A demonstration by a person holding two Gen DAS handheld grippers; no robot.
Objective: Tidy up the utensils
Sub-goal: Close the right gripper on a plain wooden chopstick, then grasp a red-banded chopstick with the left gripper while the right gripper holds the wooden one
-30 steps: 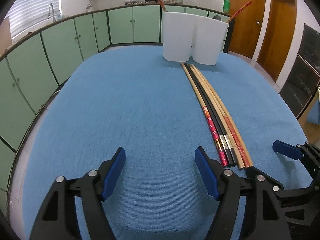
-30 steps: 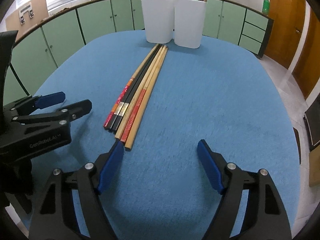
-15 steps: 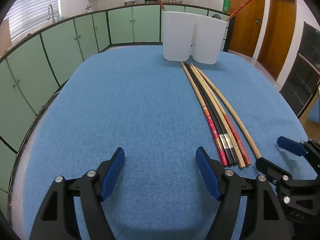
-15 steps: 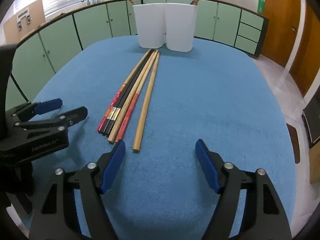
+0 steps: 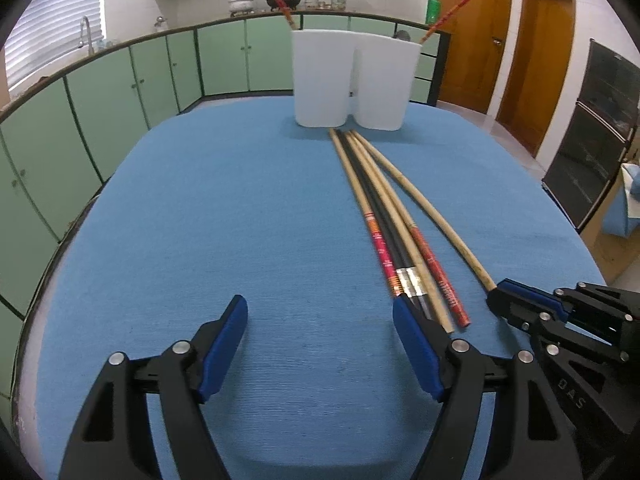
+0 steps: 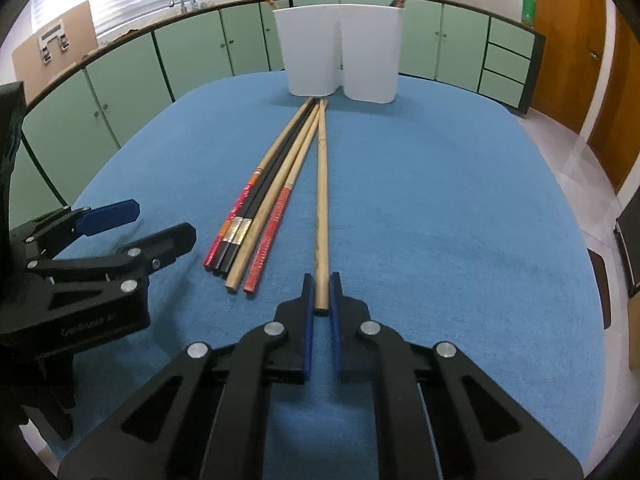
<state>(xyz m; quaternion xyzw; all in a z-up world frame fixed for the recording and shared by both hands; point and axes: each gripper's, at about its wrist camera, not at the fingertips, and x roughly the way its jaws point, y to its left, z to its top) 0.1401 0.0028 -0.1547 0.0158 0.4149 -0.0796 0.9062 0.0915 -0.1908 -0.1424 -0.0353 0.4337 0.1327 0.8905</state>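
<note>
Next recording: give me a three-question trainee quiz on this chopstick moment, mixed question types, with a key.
1. True or false: the right gripper has closed on the plain wooden chopstick.
2. Which is empty and open?
A. left gripper
B. right gripper
3. Fill in: each white holder already has ____ chopstick sticking out.

Key:
1. True; its jaws have just been closing, and the stick's near end sits between them.
2. A
3. one
</note>
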